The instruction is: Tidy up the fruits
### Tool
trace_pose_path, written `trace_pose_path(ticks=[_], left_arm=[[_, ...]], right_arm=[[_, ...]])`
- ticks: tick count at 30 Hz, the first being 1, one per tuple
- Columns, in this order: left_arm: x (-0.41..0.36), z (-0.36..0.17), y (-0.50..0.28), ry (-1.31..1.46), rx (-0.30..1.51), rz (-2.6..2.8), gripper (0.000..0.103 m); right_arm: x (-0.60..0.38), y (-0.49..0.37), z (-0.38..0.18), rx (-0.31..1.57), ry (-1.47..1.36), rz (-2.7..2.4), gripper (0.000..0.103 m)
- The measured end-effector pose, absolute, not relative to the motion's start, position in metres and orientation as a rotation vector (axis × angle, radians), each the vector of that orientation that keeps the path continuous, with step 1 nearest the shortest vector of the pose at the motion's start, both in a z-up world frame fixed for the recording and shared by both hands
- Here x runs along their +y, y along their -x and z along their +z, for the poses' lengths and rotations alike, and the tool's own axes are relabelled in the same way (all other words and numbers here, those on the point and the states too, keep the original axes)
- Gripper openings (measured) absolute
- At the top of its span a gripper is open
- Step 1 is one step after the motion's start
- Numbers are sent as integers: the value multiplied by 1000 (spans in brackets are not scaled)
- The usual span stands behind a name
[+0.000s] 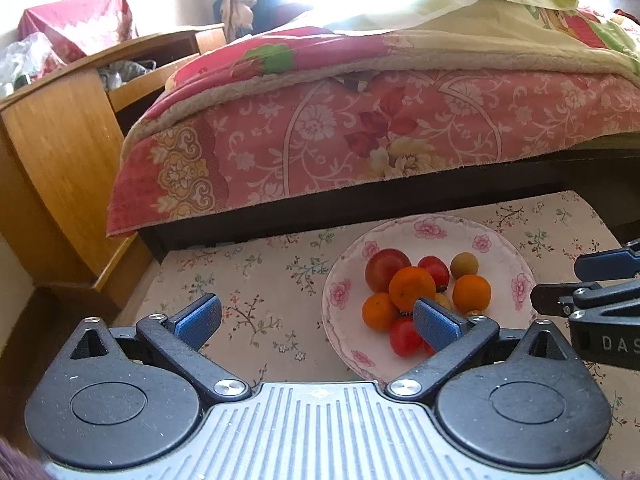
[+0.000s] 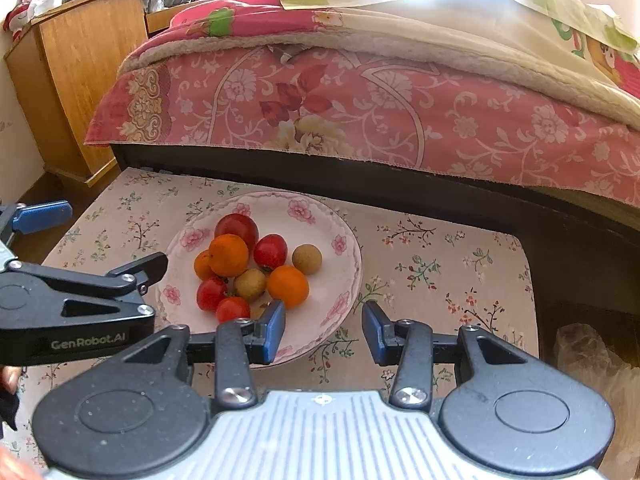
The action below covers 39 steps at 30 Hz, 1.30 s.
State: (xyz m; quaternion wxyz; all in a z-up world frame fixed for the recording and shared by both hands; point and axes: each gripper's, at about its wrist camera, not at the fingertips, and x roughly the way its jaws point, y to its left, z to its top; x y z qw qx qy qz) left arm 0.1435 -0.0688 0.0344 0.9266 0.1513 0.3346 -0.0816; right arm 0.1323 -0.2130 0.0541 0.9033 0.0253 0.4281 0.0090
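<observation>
— On the floral tablecloth (image 2: 440,272), just in front of the bed's dark frame, we see a white plate (image 2: 320,216) with pink flowers round its rim. All the fruit sits in it, bunched toward the middle.

— What do we count there?

— From the right wrist view, a large red fruit (image 2: 237,227) at the back, an orange (image 2: 228,255) touching it in front, and a second orange (image 2: 202,266) half hidden beside that one. A third orange (image 2: 288,286) lies nearer us on the right. Smaller red fruits sit at (image 2: 270,251), (image 2: 211,293) and (image 2: 232,309). Two brownish round ones, the first (image 2: 307,259) apart from the pile, the second (image 2: 250,284) wedged in the centre.

— And our tongs?

— Our left gripper (image 1: 316,322) is spread wide and grasping nothing; its right blue pad (image 1: 434,328) hangs over the near side of the plate (image 1: 500,248), its left pad over bare cloth. Our right gripper (image 2: 324,332) is likewise released and empty, one pad over the plate's near rim, the other over the cloth beside it.

— Do the two meet?

— No, they stand apart, each showing at the edge of the other's view.

— Around us?

— A pink flowered bedspread (image 1: 360,132) draped over the bed, and a wooden cabinet (image 1: 60,152) to the left of it.
</observation>
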Motion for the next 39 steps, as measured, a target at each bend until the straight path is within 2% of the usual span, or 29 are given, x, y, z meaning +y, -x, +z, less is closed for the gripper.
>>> trace_pose_path(ticks=[39], left_arm=[[-62, 43, -105, -251, 708, -189, 103]], right_arm=[[-205, -84, 71, 866, -98, 11, 46]])
